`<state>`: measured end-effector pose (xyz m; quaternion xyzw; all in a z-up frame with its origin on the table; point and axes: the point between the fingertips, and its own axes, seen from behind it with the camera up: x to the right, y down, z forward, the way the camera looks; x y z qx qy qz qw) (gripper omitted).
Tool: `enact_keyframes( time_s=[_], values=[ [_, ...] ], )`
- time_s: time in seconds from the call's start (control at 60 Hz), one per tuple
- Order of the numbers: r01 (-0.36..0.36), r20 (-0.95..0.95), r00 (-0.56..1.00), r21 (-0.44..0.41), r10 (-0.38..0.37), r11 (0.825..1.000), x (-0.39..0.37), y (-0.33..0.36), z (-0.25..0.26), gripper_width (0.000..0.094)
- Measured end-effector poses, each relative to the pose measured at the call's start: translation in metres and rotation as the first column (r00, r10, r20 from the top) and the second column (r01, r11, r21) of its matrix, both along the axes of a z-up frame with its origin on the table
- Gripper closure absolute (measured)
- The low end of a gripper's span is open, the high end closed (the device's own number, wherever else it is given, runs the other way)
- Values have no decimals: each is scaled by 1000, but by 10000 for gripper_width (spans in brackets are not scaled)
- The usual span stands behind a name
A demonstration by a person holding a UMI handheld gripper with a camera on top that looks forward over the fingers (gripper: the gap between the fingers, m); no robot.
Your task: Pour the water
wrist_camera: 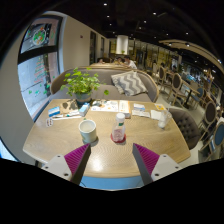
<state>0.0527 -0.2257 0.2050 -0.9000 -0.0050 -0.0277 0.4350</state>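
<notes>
Surroundings: we are looking along a light wooden table (pixel 110 150) that is filling the middle of the scene, with a lit lounge stretching away behind it.
Far left: a potted green plant (pixel 80 84) is standing on the far left part of the table, and posters (pixel 37 60) are hanging on the wall to its left.
Far side: papers and booklets (pixel 125 106) are lying along the far edge of the table; beyond them a sofa with a patterned cushion (pixel 129 83) is sitting.
Right: a small white cup (pixel 163 121) is standing near the right edge, and a grey chair (pixel 187 125) is standing just beside the table there.
In the way: we are seeing nothing standing between the fingers and the two vessels ahead; bare tabletop is lying there.
Task's things: a white mug (pixel 88 130) is standing upright on the table, ahead of the left finger; a small clear glass (pixel 118 133) with a reddish look at its base is standing to its right, apart from it. We cannot tell what either is holding.
Gripper: our gripper (pixel 110 160) is hovering at the near edge, fingers spread wide and released, gripping nothing; the magenta pads (pixel 75 157) are facing each other across bare table.
</notes>
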Motion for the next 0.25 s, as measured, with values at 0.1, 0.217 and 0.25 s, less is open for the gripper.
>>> enact_keyframes(
  time_s=[0.1, 0.217, 0.25],
  values=[
    [-1, -11, 1000, -6, 1, 1000, -8, -9, 3, 83],
    [13, 19, 1000, -3, -13, 1000, -4, -13, 6, 80],
    [17, 24, 1000, 1, -17, 1000, -3, -12, 8, 82]
  ],
)
